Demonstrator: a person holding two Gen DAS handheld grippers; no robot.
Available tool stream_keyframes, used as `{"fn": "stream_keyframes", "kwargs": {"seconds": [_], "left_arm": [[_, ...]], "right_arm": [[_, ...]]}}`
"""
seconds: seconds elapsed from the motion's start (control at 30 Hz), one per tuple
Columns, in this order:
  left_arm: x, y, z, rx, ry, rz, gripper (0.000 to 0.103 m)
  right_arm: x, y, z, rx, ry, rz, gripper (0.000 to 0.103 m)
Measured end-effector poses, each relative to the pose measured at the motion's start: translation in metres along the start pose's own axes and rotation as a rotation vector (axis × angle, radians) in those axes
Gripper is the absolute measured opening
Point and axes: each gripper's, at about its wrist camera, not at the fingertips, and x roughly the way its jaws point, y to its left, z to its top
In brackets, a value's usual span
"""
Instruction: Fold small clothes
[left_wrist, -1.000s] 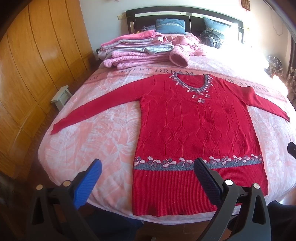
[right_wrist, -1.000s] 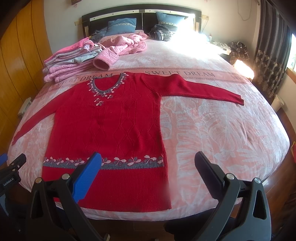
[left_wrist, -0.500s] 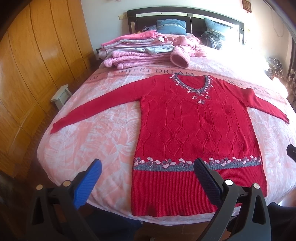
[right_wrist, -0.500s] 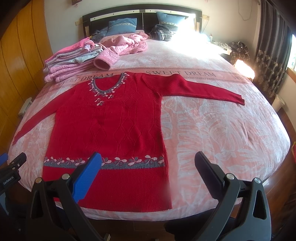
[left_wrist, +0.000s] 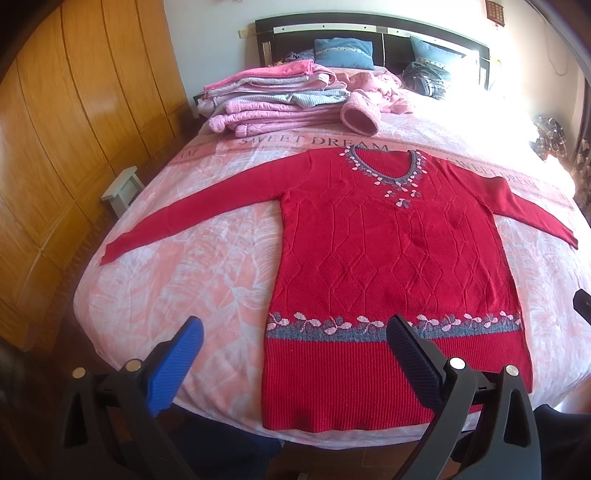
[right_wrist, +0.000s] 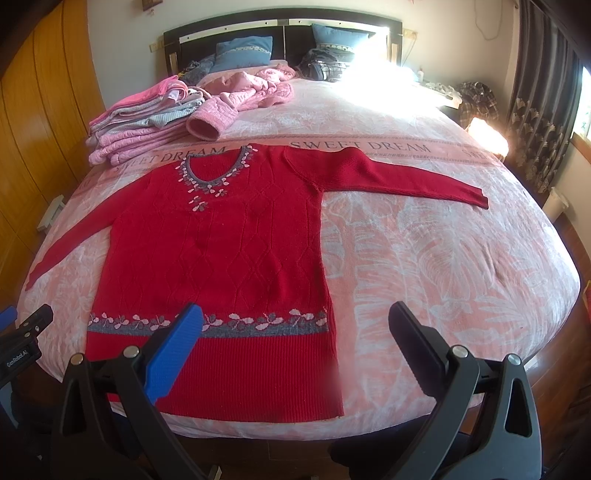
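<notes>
A red knitted sweater (left_wrist: 391, 266) (right_wrist: 221, 258) lies flat and face up on the bed, both sleeves spread out sideways, its hem at the near edge. A grey band with pink flowers runs across its lower part. My left gripper (left_wrist: 295, 334) hangs open above the near bed edge, over the sweater's lower left corner, holding nothing. My right gripper (right_wrist: 295, 325) is open too, above the sweater's lower right corner, with nothing between its fingers. In the right wrist view the left gripper (right_wrist: 26, 332) shows at the far left edge.
A stack of folded pink and grey clothes (left_wrist: 273, 99) (right_wrist: 144, 118) sits at the back left of the pink bed (right_wrist: 443, 258), beside a crumpled pink garment (right_wrist: 251, 88). Blue pillows (left_wrist: 343, 53) lean on the dark headboard. Wooden wardrobe doors (left_wrist: 55, 147) stand left; curtains (right_wrist: 543, 110) right.
Both views have shifted only slightly; the sweater and both grippers stay as they were, open and empty.
</notes>
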Motion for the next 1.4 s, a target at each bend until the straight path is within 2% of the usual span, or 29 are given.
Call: {"fn": "stream_keyframes", "kwargs": {"seconds": [0.93, 1.17, 1.3, 1.4], "left_arm": [[0.000, 0.000, 0.001, -0.003, 0.001, -0.004, 0.099], [0.001, -0.004, 0.002, -0.001, -0.005, -0.025, 0.099], [0.015, -0.006, 0.008, -0.022, 0.013, -0.073, 0.099], [0.030, -0.007, 0.020, -0.033, 0.006, -0.105, 0.099]], "right_arm": [[0.001, -0.001, -0.001, 0.003, 0.004, 0.005, 0.100], [0.003, -0.003, -0.002, 0.009, 0.004, 0.005, 0.100], [0.013, -0.016, 0.013, 0.040, 0.021, 0.010, 0.100], [0.032, -0.034, 0.037, 0.044, 0.038, -0.030, 0.100]]}}
